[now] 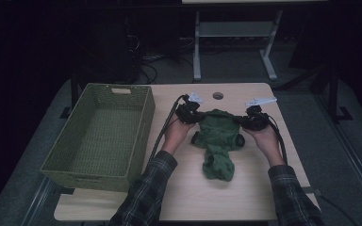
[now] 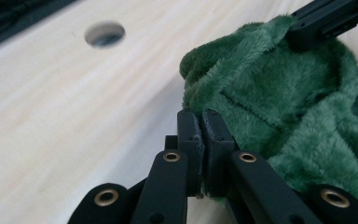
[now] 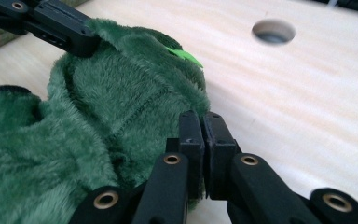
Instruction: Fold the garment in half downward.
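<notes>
A woven basket [image 1: 101, 134] stands at the left of the tabletop [image 1: 254, 188], apart from the work. Beside it, the left tool [image 1: 189, 114] is clamped on the left top edge of a green plush garment [image 1: 218, 136], which lies mid-tabletop with its lower end bunched toward the person. The right tool [image 1: 254, 120] is pinched on the opposite top edge. The garment looks light, soft and limp; it will likely sag between grips, so seams or edges at the top corners suit best.
</notes>
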Motion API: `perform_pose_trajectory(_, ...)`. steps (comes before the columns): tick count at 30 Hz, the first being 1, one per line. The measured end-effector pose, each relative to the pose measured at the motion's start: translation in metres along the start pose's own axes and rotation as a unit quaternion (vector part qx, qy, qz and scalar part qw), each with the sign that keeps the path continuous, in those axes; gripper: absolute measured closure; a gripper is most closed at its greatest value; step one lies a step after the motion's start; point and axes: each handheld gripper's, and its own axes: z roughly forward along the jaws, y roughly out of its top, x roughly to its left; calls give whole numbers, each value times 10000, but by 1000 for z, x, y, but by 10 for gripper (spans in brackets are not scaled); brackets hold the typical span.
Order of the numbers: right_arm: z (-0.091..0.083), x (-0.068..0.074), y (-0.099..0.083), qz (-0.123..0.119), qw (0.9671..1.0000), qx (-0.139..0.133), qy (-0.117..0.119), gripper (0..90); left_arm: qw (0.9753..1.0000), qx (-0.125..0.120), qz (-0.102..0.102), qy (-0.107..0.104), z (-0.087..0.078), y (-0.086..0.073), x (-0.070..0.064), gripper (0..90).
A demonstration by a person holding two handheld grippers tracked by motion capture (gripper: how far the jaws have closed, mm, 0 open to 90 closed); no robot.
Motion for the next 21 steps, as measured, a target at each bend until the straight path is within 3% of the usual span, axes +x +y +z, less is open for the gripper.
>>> perform_pose_trajectory(4, -6, -2, 12, -20, 9999, -113, -67, 876, 9998, -179, 92, 80, -9, 14, 2, 871)
perform_pose_trajectory(8, -14, -2, 21, -27, 9996, -263, -103, 876, 9994, -346, 83, 14, -19, 21, -2, 870)
perform_pose_trajectory(15, -31, 10, 10, -125, 9990, -433, 78, 875, 9979, -596, 103, -245, -35, 11, -20, 868)
perform_pose_trajectory(21, -45, 21, -1, -190, 9978, -567, 282, 873, 9968, -655, 114, -448, -47, 0, -32, 867)
